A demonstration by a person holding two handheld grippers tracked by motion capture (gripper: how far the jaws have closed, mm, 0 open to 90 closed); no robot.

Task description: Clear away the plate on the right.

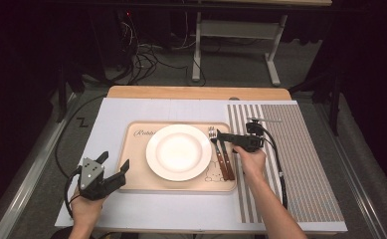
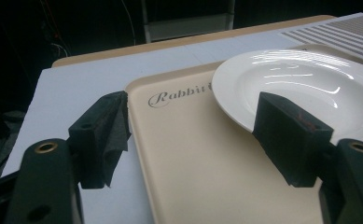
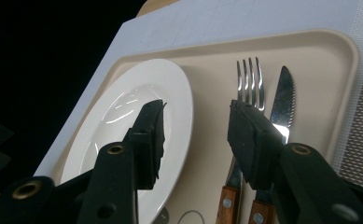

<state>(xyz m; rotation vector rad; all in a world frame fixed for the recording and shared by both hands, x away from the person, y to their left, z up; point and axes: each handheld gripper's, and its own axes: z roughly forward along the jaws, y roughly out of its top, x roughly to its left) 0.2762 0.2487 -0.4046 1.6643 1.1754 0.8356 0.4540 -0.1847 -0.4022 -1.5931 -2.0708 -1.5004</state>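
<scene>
A white plate sits in the middle of a beige tray printed with "Rabbit". To the plate's right, on the tray, lie a wooden-handled fork and knife, side by side. My right gripper hovers over their metal ends; in the right gripper view it stands open with nothing between its jaws, above the tray between the plate and the fork, with the knife beyond. My left gripper is open and empty at the tray's front left corner.
The tray rests on a white board over a wooden table. A striped woven placemat covers the table's right side. Cables and a table frame stand on the floor beyond the far edge.
</scene>
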